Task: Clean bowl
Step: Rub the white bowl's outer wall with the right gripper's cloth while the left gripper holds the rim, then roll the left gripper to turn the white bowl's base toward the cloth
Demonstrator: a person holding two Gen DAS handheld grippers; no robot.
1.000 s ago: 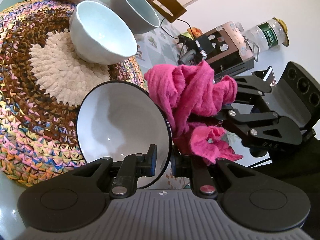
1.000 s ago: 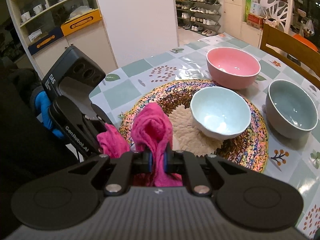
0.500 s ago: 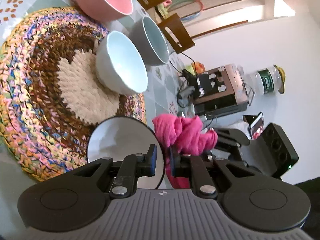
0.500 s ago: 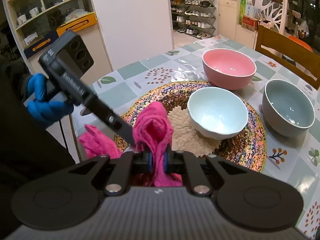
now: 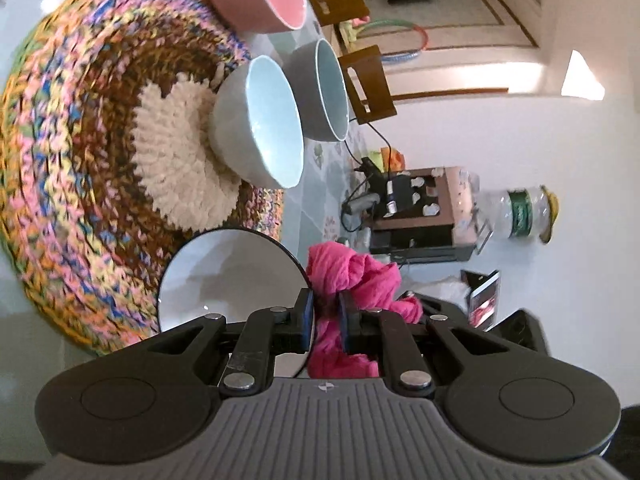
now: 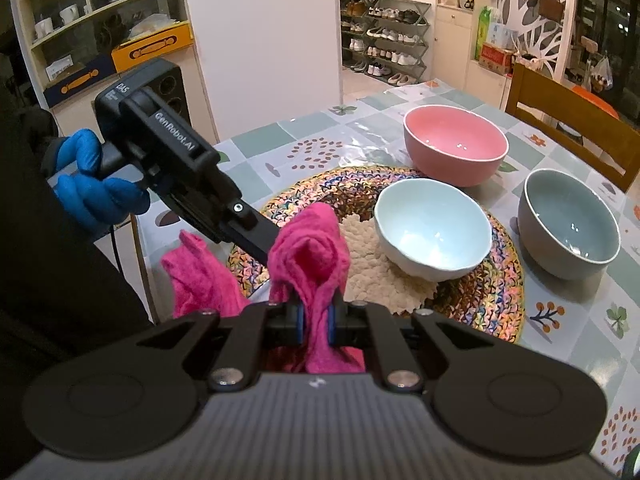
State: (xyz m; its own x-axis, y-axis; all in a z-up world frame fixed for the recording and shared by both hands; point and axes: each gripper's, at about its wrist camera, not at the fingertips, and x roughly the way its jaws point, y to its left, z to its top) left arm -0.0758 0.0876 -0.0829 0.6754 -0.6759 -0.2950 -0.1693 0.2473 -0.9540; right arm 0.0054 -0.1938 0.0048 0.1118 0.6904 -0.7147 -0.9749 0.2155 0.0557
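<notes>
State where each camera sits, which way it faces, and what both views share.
Left wrist: on the left gripper, rolled sideways, facing the white black-rimmed bowl in its fingers; the right gripper shows.
Right wrist: on the right gripper, level, facing across the table; a blue-gloved hand holding the left gripper shows.
Shared: magenta cloth, braided round mat, pale blue bowl, pink bowl, grey bowl.

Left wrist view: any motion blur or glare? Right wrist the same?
Left wrist view: rolled sideways, motion-smeared at the mat and bottle, blown-out bright patch on the wall top right; the white bowl stays fairly sharp. Right wrist view: sharp, evenly lit indoors, small specular dots in the pink bowl and grey bowl, fisheye bending at the edges.
</notes>
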